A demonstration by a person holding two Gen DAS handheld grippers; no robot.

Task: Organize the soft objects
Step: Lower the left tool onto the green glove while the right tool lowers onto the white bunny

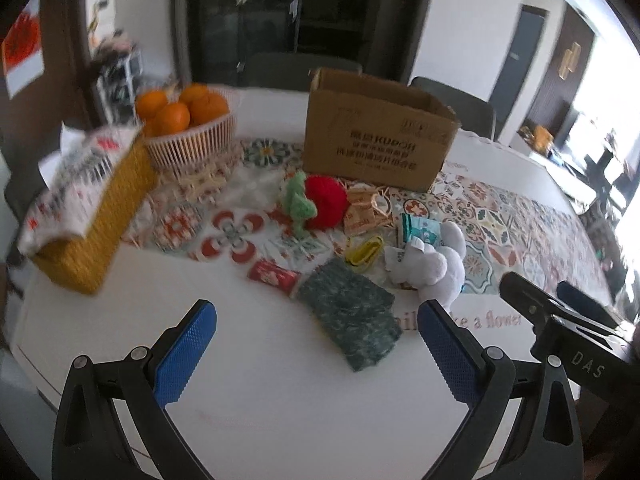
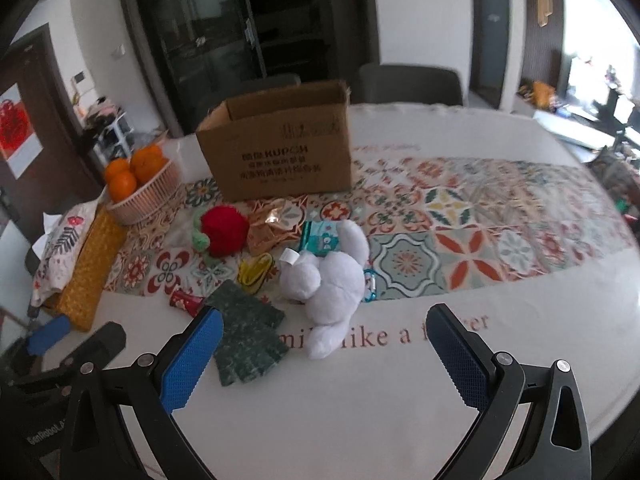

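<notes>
A white plush toy (image 2: 332, 280) lies on the table, also in the left wrist view (image 1: 434, 268). A dark green cloth (image 1: 352, 312) lies left of it, also in the right wrist view (image 2: 246, 336). A red and green plush (image 1: 318, 200) sits in front of an open cardboard box (image 1: 376, 140), both also in the right wrist view: plush (image 2: 222, 230), box (image 2: 280, 148). My left gripper (image 1: 320, 356) is open and empty, just short of the green cloth. My right gripper (image 2: 324, 360) is open and empty, near the white plush.
A basket of oranges (image 1: 188, 128) and a yellow tissue box (image 1: 92, 216) stand at the left. Small packets (image 1: 274, 274), a yellow item (image 1: 362, 252) and a teal packet (image 2: 320, 238) lie among the soft things. A patterned runner (image 2: 480, 232) crosses the white table.
</notes>
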